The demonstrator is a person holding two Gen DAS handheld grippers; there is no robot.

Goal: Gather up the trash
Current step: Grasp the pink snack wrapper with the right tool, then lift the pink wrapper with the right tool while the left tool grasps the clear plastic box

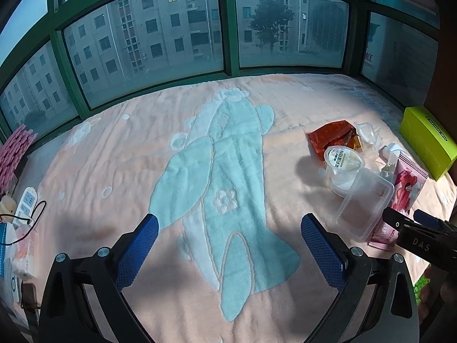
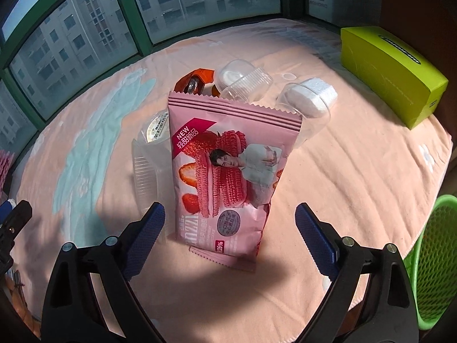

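Note:
A pile of trash lies on the peach blanket (image 2: 357, 171): a pink snack wrapper (image 2: 225, 171), a clear plastic tray (image 1: 365, 203), a round cup with a printed lid (image 1: 344, 161), an orange-red wrapper (image 1: 332, 137) and clear domed cups with white inside (image 2: 310, 100). My right gripper (image 2: 230, 228) is open, its jaws on either side of the wrapper's near end. My left gripper (image 1: 230, 243) is open and empty over the blue whale pattern, left of the pile. The right gripper's tip shows in the left wrist view (image 1: 405, 223).
A green mesh basket (image 2: 434, 263) stands off the blanket's right edge. A lime-green box (image 2: 391, 74) sits at the far right. A power strip (image 1: 27, 203) with cables and small items lies at the left. Green-framed windows (image 1: 228, 23) run along the far side.

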